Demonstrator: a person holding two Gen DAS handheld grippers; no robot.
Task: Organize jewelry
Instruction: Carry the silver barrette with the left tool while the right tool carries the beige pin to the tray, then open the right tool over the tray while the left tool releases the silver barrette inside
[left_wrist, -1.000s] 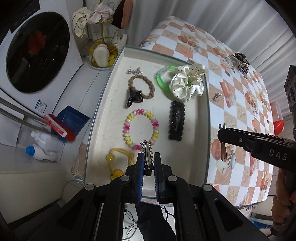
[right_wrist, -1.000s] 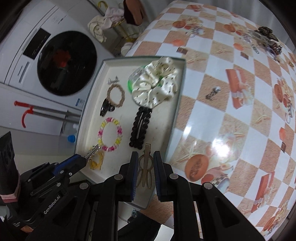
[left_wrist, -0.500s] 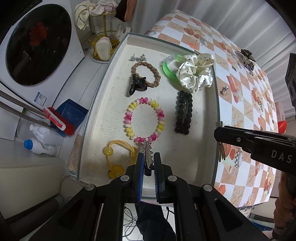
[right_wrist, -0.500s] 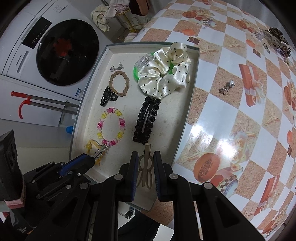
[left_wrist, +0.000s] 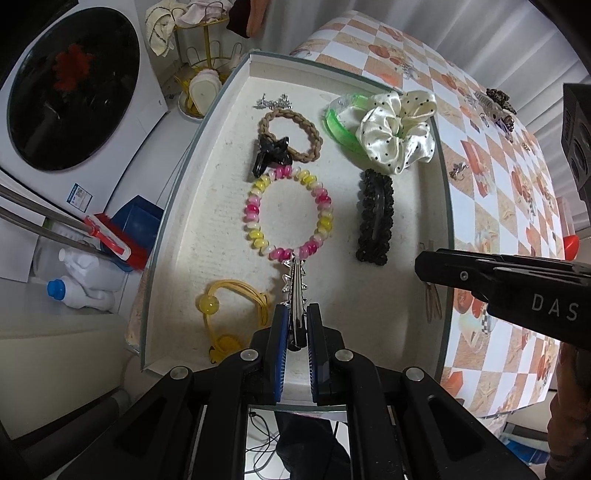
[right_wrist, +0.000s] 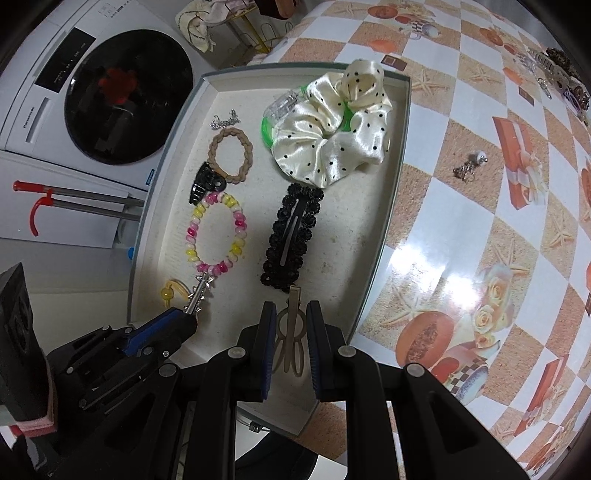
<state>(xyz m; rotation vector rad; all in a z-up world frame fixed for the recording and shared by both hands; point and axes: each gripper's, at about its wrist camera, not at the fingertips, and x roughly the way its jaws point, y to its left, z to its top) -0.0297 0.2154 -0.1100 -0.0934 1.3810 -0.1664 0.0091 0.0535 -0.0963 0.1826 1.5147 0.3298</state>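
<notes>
My left fingers (left_wrist: 294, 321) are clenched on a silver clip (left_wrist: 293, 282), gripping its back end. Its long axis runs straight out along the fingers, and its tip points at the near side of the bead bracelet (left_wrist: 288, 214), just reaching the beads in both views; I cannot tell if it touches them. My right fingers (right_wrist: 290, 325) are clenched on a tan clip (right_wrist: 290, 332) by its looped end. Its long axis also runs along the fingers, with the narrow tip pointing toward the far edge of the tray (right_wrist: 397, 177) and ending right at the near end of the black clip (right_wrist: 291, 236).

Both clips hang over the tray's near part, the silver one towards the left edge, the tan one towards the right edge.

Beyond the silver clip, a yellow tie (left_wrist: 229, 306) lies in the tray's near left corner. The bracelet sits mid-tray on the left. Past it lie a small black claw (left_wrist: 271, 157) and a braided tie (left_wrist: 291, 134), then a silver trinket (left_wrist: 273, 101) by the far edge. The black clip lies lengthwise, near to far, right of the bracelet. A dotted scrunchie (right_wrist: 332, 136) covers a green band (right_wrist: 267, 129) in the far right corner.

The tray sits at the left edge of the chequered counter (right_wrist: 461, 229). A small charm (right_wrist: 467, 168) lies on the counter to the tray's right, and more pieces (right_wrist: 557, 74) sit at the counter's far right.
</notes>
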